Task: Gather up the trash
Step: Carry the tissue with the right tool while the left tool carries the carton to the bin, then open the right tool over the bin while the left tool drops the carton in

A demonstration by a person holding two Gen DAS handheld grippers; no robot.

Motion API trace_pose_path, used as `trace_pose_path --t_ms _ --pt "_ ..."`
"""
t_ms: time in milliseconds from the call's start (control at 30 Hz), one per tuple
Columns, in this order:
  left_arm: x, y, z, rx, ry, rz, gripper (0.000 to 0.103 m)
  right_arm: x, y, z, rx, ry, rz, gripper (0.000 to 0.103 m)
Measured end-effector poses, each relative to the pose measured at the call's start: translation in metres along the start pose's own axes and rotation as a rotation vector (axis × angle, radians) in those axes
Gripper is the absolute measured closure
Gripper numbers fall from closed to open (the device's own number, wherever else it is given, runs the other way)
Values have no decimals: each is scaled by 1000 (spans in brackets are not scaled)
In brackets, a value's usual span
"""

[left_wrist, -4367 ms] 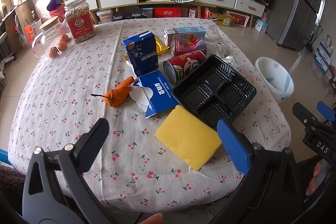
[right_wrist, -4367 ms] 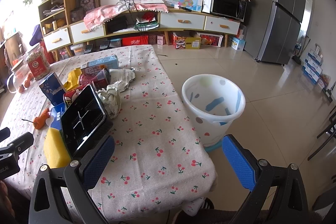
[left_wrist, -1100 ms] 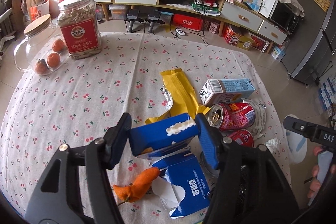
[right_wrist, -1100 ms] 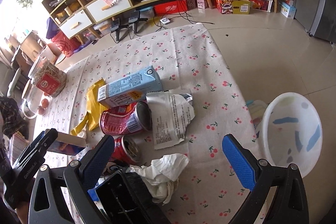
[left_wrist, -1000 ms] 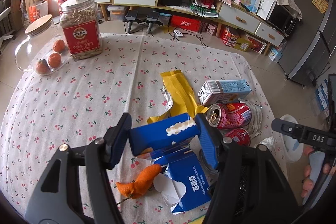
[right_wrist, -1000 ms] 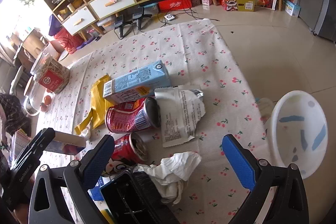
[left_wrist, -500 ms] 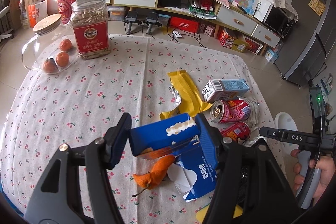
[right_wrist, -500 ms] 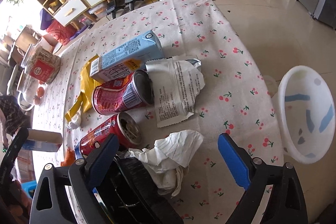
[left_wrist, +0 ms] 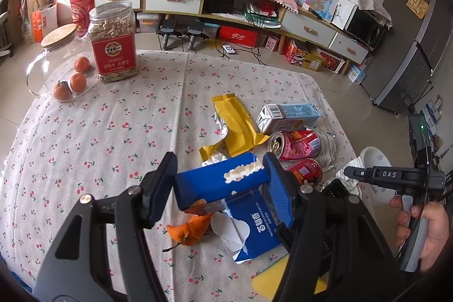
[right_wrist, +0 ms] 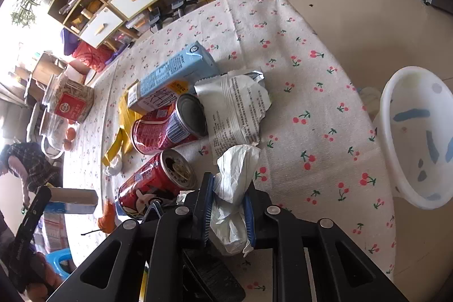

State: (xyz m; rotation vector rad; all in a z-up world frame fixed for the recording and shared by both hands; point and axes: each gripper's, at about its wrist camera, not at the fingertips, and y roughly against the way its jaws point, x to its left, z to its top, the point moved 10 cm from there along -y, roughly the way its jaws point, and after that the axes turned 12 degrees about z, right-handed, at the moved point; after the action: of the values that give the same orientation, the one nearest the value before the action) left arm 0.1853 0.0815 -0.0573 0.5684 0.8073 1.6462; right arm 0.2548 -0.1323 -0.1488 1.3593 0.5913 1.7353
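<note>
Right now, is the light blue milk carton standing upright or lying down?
Lying down: the light blue milk carton rests on its long side on the tablecloth.

The tablecloth (left_wrist: 113, 118) is cream with small red cherries. The box (left_wrist: 220, 183) is dark blue, the wrapper (left_wrist: 237, 123) at its 12 o'clock yellow, the crumpled tissue (right_wrist: 235, 174) white, the bin (right_wrist: 419, 140) white with blue marks.

My right gripper (right_wrist: 228, 205) has dropped toward the table and its jaws have just been closing; they now pinch the crumpled white tissue (right_wrist: 235, 183), which earlier lay loose between wide-open pads; my left gripper (left_wrist: 219, 188) has lifted the blue box (left_wrist: 220, 183), which stood on the cloth at the start.
</note>
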Motion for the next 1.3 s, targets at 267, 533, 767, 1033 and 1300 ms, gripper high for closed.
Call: trace_pose_path --t_ms 267,533,767,1033,1300 --pt "-59 11 8 -22 -64 -61 39 -37 56 22 -143 -56 -13 83" --pt "-154 9 -1 -15 -190 -145 39 -116 124 26 -264 -170 -68 83" --pt "-241 7 -17 10 -283 -236 39 -187 173 18 -349 -270 -124 83" --pt "-320 -3 -37 20 -376 -328 39 -239 205 6 -405 -340 -157 83" --pt "-375 -13 -43 19 -412 -384 39 -265 219 -1 -431 -382 -176 83"
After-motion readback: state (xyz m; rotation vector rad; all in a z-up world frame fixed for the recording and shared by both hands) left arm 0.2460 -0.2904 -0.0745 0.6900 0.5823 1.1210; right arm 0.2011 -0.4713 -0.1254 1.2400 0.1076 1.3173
